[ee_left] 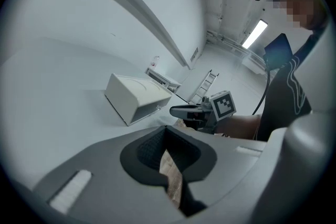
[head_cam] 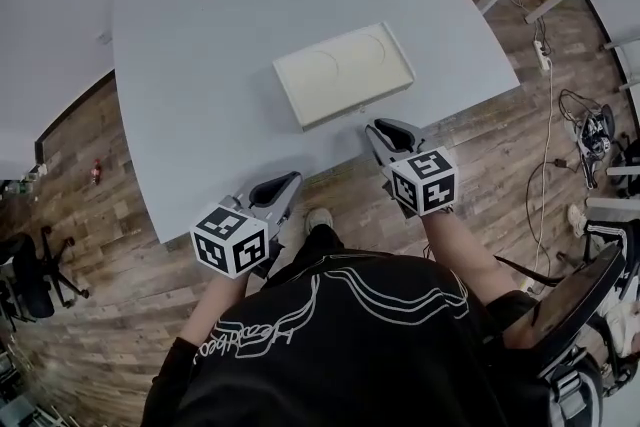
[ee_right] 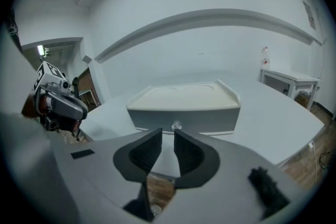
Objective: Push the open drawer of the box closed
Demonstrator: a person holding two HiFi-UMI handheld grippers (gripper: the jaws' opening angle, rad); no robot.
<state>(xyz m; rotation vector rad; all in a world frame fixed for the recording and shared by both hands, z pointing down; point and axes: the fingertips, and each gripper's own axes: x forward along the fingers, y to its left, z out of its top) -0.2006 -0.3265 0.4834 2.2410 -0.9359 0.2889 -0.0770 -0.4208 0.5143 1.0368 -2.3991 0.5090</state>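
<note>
On the table (head_cam: 200, 35), box (head_cam: 345, 73) lies crosswise, knob (ee_right: 176, 126) nearward.

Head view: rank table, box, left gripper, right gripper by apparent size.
1. table
2. box
3. left gripper and right gripper: they look alike, so unranked. Both sit nearer the camera than the box.

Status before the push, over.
Left gripper shut, empty. Right gripper jaws slightly apart, empty, short of the box, facing its drawer knob. Drawer looks nearly flush. Nothing in the way on the table.
</note>
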